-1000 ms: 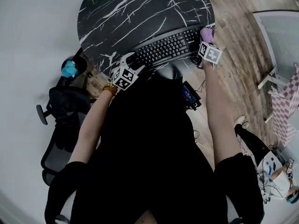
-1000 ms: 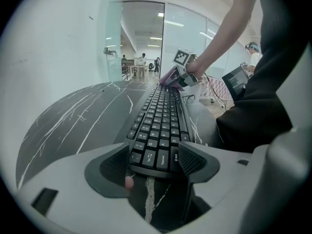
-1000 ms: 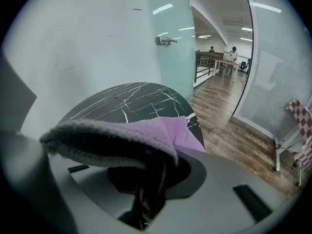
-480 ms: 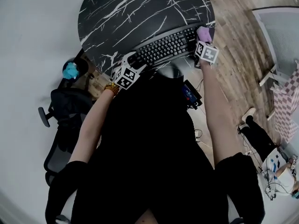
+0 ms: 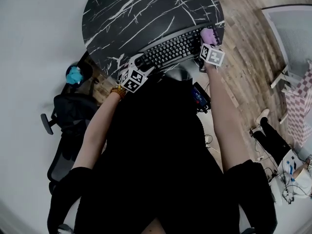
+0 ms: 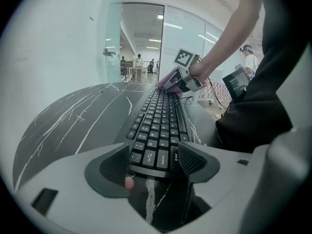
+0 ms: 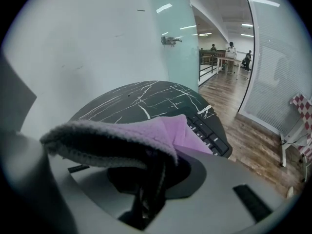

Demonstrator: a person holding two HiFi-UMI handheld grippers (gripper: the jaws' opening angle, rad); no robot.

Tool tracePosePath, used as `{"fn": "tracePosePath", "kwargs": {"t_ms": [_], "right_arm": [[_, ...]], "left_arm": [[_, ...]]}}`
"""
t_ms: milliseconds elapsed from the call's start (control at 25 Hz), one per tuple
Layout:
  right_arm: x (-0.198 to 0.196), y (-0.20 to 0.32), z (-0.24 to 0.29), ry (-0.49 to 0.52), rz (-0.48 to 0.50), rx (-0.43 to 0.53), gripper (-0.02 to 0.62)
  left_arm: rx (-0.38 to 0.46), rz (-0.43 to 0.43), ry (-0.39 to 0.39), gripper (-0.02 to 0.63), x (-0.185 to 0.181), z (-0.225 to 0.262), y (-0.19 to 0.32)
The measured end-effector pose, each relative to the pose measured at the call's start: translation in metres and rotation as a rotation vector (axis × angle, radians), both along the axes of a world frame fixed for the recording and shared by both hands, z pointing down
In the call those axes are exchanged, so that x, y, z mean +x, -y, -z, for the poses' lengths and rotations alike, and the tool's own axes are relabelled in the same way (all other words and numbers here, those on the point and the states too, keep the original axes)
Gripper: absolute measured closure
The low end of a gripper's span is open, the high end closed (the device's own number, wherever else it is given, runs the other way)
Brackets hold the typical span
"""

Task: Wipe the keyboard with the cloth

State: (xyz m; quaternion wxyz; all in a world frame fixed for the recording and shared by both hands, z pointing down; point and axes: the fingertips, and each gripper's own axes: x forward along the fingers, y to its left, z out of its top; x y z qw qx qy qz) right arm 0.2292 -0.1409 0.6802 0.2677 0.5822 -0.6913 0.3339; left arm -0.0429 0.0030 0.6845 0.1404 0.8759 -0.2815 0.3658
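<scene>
A black keyboard (image 5: 171, 48) lies along the near edge of the round black marble table (image 5: 136, 11). My left gripper (image 5: 138, 63) is at the keyboard's left end. In the left gripper view its jaws (image 6: 155, 156) are closed against the two sides of that end (image 6: 156, 145). My right gripper (image 5: 208, 39) is over the keyboard's right end, shut on a purple cloth (image 5: 208, 33). In the right gripper view the cloth (image 7: 146, 133) drapes over the jaws and lies on the keys (image 7: 213, 136). The left gripper view shows the right gripper (image 6: 184, 78) and cloth (image 6: 167, 83) at the far end.
A black office chair (image 5: 63, 126) stands on the floor at the left, with a blue object (image 5: 73, 74) beside it. A small screen device (image 5: 197, 97) and cables lie on the wooden floor (image 5: 248, 48) to the right. Glass walls surround the table.
My right gripper has slid the cloth a little to the left along the keyboard's right end. The left gripper has stayed at the left end.
</scene>
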Motion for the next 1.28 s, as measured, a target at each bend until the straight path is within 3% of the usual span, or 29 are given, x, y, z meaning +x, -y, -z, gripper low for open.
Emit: {"fn": "tracePosePath", "kwargs": {"t_ms": [280,1280], "right_arm": [[-0.047,-0.023,-0.003,-0.012,0.122,0.009,0.519],[-0.073,-0.036,-0.006,-0.031,0.191,-0.009,0.52]], "left_arm": [[0.004,-0.007,-0.005,0.304,0.0,0.0,0.0],[0.015,-0.006,-0.018,0.304,0.0,0.0,0.0]]}}
